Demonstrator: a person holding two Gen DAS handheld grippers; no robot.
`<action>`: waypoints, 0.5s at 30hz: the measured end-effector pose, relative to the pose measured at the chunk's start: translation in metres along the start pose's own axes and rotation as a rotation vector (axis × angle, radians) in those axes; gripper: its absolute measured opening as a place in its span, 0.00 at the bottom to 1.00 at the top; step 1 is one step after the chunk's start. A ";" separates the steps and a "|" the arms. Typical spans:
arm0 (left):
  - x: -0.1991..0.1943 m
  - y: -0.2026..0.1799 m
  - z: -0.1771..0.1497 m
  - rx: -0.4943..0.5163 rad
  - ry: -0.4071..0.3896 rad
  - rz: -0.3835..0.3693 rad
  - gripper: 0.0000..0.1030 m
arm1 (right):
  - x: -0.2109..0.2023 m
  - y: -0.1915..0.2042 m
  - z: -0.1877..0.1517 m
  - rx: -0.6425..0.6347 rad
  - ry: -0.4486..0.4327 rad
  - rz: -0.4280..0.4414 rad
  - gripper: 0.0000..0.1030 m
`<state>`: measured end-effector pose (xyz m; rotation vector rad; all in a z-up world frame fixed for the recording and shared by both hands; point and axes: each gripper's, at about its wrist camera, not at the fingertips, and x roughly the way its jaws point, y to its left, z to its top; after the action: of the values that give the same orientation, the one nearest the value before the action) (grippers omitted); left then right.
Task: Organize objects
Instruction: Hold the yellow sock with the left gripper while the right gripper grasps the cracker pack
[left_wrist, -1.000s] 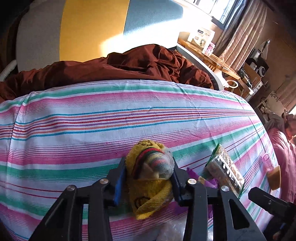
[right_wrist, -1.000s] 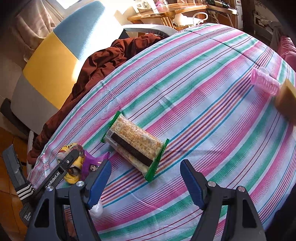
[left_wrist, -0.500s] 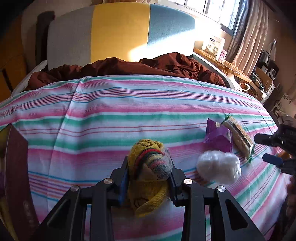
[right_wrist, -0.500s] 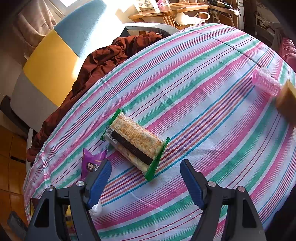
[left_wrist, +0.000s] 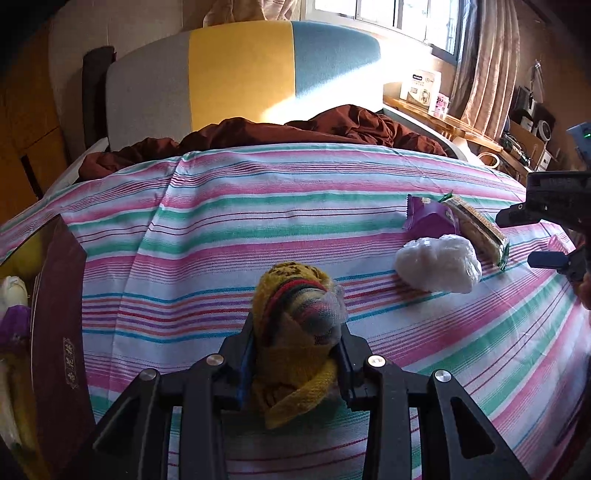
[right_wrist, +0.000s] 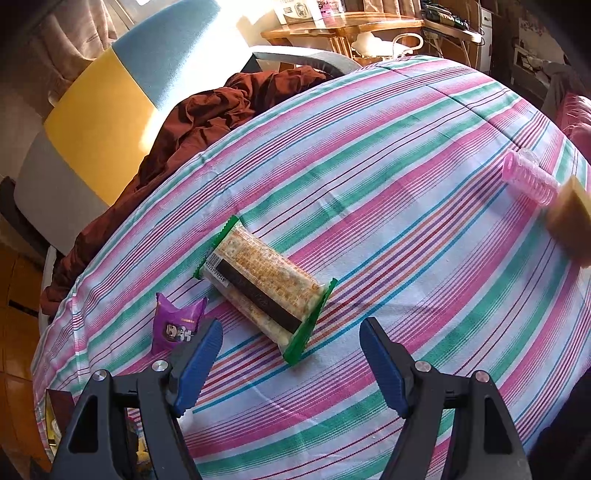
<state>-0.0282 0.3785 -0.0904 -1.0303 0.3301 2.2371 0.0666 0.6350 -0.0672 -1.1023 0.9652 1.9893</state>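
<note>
Dark red box (left_wrist: 55, 332) at far left edge of striped bed sheet (left_wrist: 258, 221). Left gripper (left_wrist: 295, 354) pinching yellow knitted sock bundle (left_wrist: 295, 332), held above sheet. Right of it: white plastic bag (left_wrist: 439, 264), purple snack packet (right_wrist: 177, 321), cracker pack (right_wrist: 264, 288). Right gripper (right_wrist: 291, 350) spread, empty, above cracker pack. Pink hair roller (right_wrist: 528, 181) far right.
</note>
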 end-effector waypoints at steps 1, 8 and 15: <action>0.000 0.000 0.000 -0.001 -0.003 -0.001 0.36 | 0.002 0.000 0.001 0.001 0.001 -0.008 0.76; 0.001 0.001 -0.002 -0.007 -0.018 -0.009 0.36 | 0.030 0.028 0.010 -0.227 0.038 -0.144 0.76; 0.002 0.000 -0.003 -0.004 -0.022 -0.001 0.39 | 0.056 0.041 0.024 -0.323 0.038 -0.187 0.77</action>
<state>-0.0274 0.3776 -0.0937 -1.0066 0.3152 2.2475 0.0001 0.6447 -0.0960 -1.3545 0.5451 2.0178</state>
